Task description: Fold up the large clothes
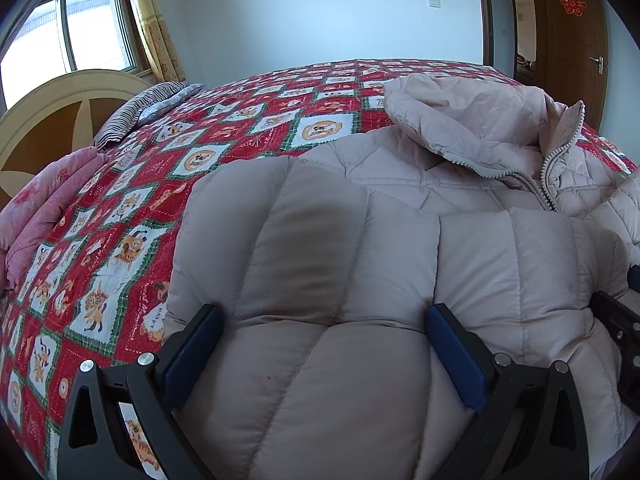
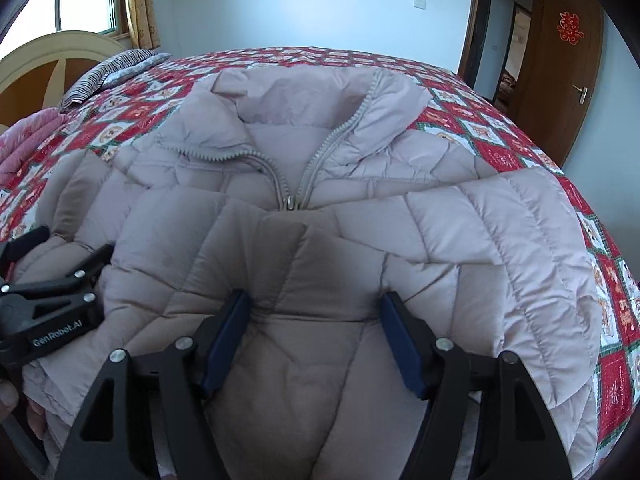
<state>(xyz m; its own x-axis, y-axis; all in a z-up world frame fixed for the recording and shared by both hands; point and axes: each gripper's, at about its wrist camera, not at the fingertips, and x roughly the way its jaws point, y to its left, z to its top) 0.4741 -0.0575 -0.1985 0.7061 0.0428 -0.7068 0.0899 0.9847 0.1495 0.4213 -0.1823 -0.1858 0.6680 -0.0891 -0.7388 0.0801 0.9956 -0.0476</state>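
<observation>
On the red patchwork cartoon-print quilt (image 2: 496, 156) lies our pale pink quilted puffer jacket (image 2: 360, 216), collar away from us. We hold the left gripper (image 1: 324, 320) and right gripper (image 2: 316, 304) spread, padded jacket folds bulging between both jaws.

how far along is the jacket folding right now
Partly done. The puffer jacket lies front up on the bed quilt, and both sides look folded in over the front. The left gripper and right gripper straddle the near end, jaws apart. Folding the length up toward the collar remains.
</observation>
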